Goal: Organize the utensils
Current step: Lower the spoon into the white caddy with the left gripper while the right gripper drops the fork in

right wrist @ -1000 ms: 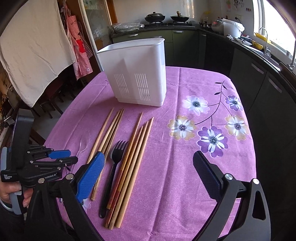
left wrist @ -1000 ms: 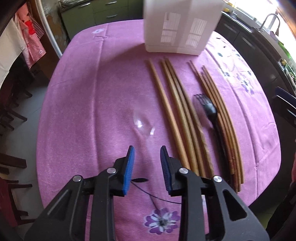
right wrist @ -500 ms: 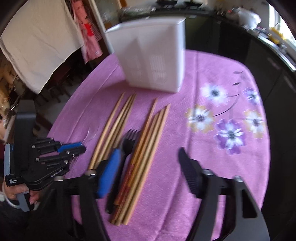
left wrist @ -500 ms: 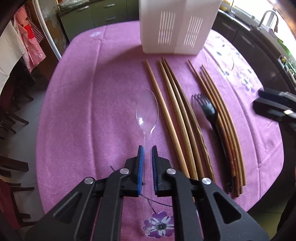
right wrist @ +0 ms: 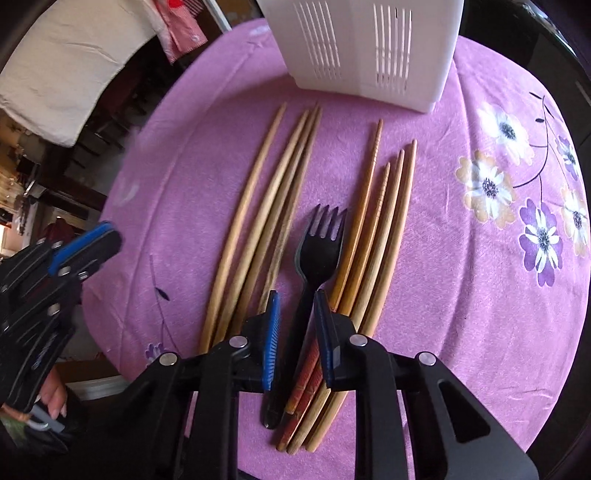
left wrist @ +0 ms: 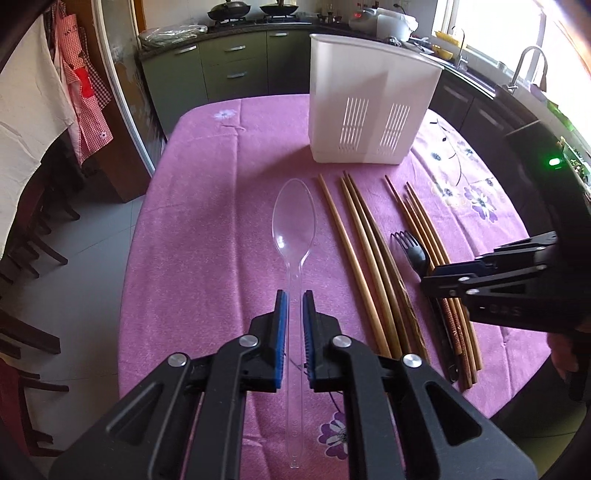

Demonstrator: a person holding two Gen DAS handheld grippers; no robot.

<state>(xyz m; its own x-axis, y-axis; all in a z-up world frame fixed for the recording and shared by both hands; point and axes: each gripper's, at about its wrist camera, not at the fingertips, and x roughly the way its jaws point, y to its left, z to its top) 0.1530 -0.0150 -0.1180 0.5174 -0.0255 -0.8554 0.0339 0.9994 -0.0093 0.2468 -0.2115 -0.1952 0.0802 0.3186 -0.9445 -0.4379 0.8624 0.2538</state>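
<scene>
Right tongs (right wrist: 295,332) closing astride black plastic fork (right wrist: 320,243) lying near-to-far; left tongs (left wrist: 292,332) pinching clear plastic spoon (left wrist: 293,225).

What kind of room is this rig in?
A home kitchen, most likely. Behind the table with the purple flowered cloth there is a stove with two pans, green cabinets with drawers, and a sink tap by the window. Aprons hang at the left.
</scene>
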